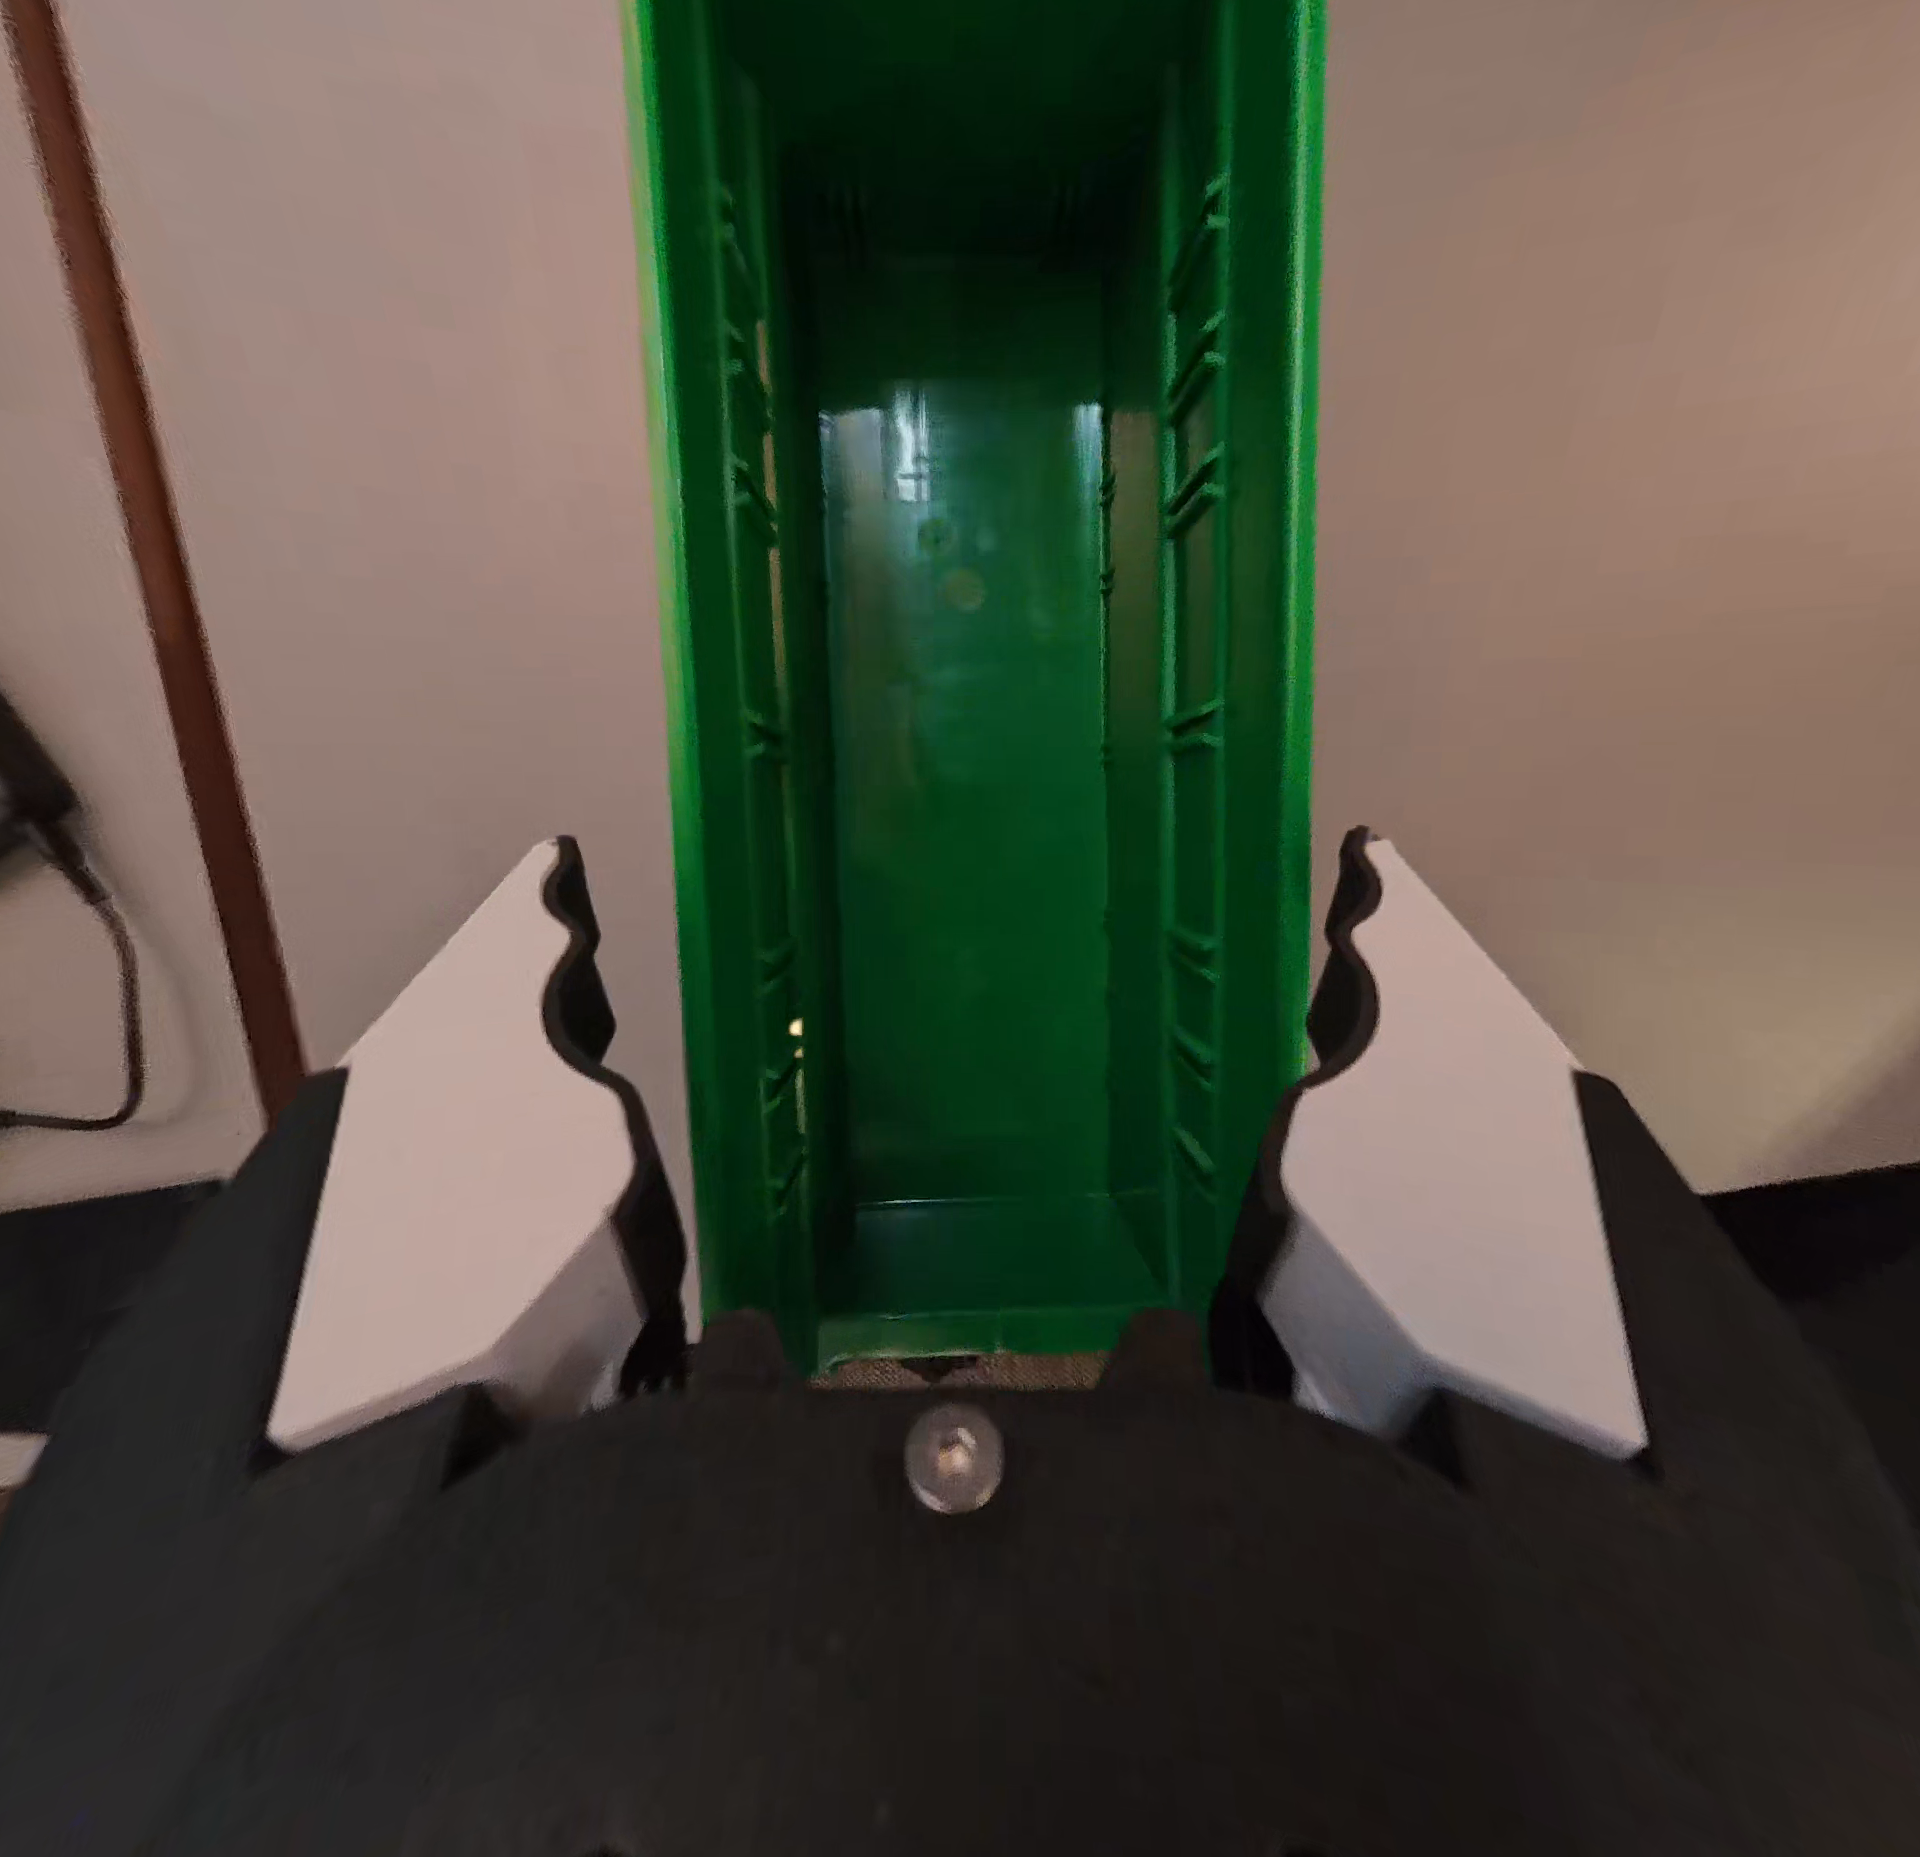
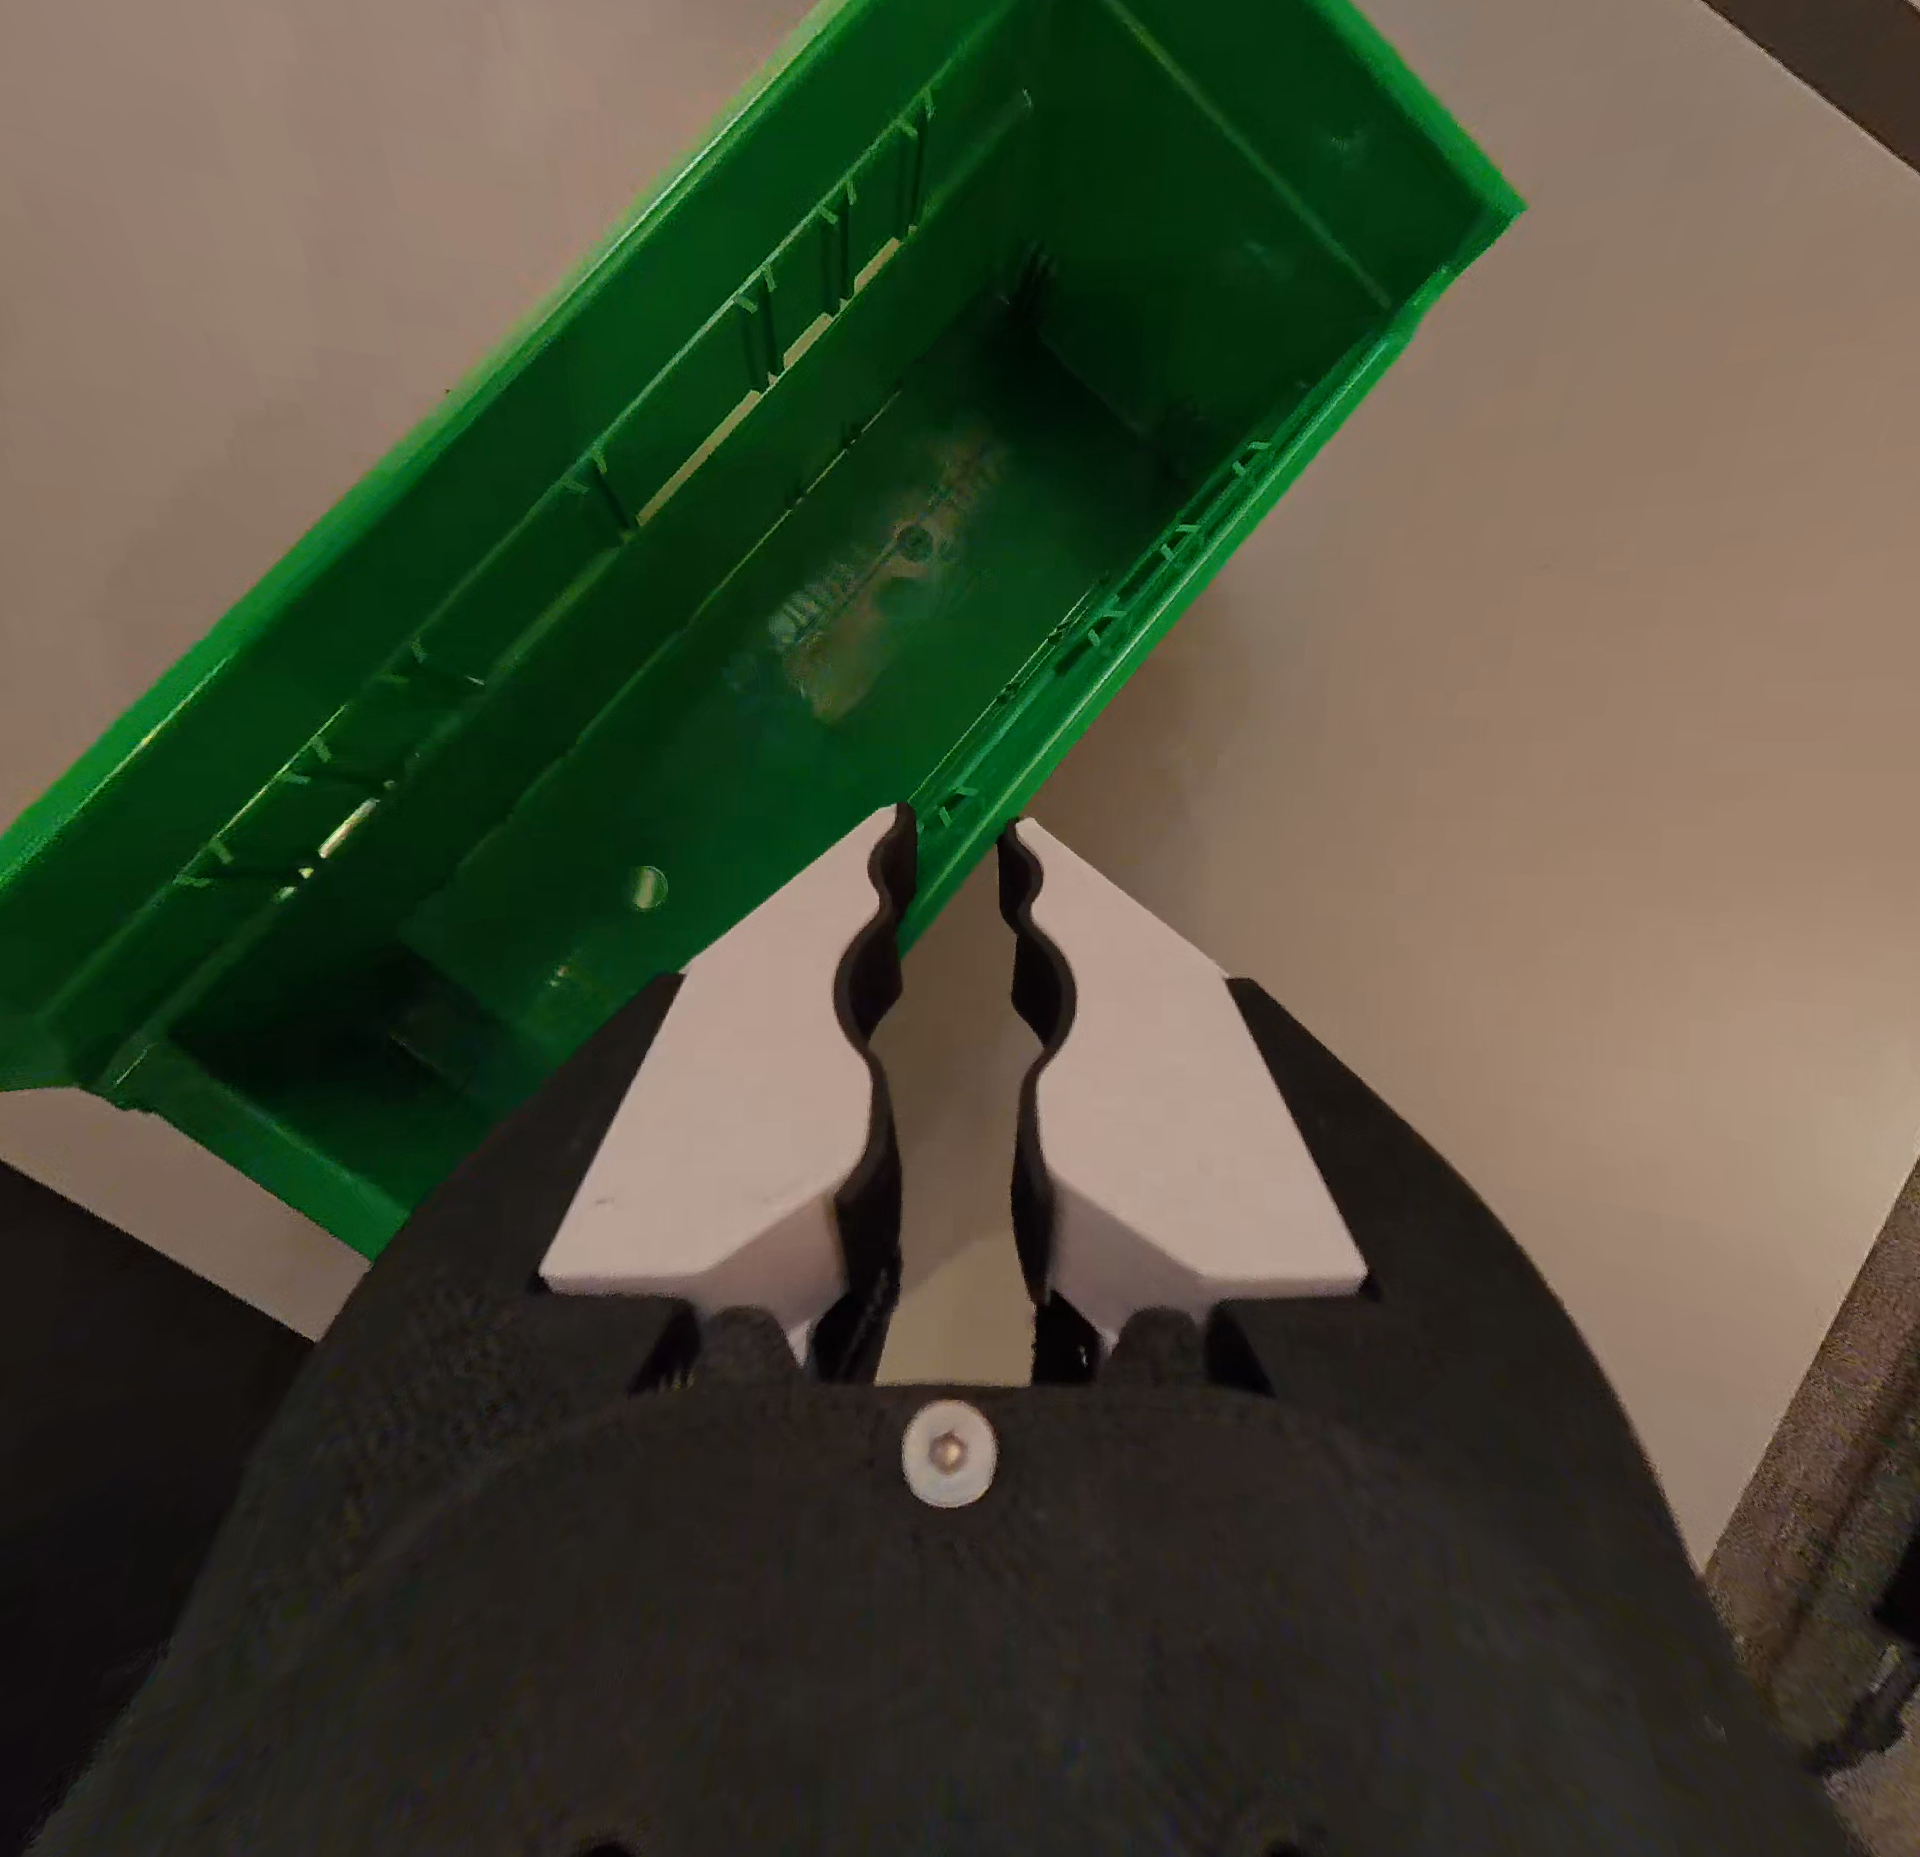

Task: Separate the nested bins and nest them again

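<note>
Left tool [image 1: 971, 851] wide, straddling green bin [image 1: 966, 768]; right tool [image 2: 956, 831] narrowly parted; contact unclear.

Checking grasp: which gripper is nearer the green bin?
Left. The left gripper straddles the near end of the green bin with open jaws; the right gripper only reaches a long side rim with its tips.

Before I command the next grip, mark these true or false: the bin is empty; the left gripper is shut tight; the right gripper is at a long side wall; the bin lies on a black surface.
1. The green bin holds nothing loose. True.
2. The left gripper is shut tight. False: its fingers are spread wide, with the bin's near end between them.
3. The right gripper has its tips at a long side wall of the bin. True.
4. The bin lies on a black surface. False: the pale surface is under it.
</note>
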### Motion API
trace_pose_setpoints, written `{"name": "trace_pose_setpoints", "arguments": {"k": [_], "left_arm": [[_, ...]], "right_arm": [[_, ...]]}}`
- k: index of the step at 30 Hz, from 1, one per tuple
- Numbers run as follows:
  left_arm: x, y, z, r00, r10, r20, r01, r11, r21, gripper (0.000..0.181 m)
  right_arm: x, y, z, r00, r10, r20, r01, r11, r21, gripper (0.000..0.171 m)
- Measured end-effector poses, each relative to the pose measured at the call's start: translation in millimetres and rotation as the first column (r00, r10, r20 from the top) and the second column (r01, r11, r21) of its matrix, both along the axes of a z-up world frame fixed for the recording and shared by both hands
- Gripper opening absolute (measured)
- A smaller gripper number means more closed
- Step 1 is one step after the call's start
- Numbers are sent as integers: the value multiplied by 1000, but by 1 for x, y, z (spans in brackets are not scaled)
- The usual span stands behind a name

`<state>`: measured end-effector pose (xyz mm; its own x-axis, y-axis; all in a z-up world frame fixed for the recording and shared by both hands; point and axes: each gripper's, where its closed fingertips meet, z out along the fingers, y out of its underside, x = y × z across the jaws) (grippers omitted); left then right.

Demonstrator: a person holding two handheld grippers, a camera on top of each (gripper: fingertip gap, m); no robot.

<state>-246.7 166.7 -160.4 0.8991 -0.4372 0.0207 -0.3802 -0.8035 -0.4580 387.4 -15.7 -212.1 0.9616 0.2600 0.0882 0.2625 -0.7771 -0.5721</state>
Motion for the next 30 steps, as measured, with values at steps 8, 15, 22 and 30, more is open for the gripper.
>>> {"name": "trace_pose_setpoints", "arguments": {"k": [8,15,22,30], "left_arm": [[6,-4,-11,999,-20,41,23,998,-66,119],[4,2,-6,998,-10,58,10,1000,4,107],[-2,4,0,999,-6,46,4,999,41,103],[1,6,13,992,-11,128,3,998,64,103]], "right_arm": [[2,2,2,999,28,26,-28,1000,10,18],[3,1,4,1000,13,26,-13,1000,16,17],[2,2,4,1000,8,2,-8,1000,21,17],[2,2,4,1000,4,-11,-4,1000,24,16]]}}
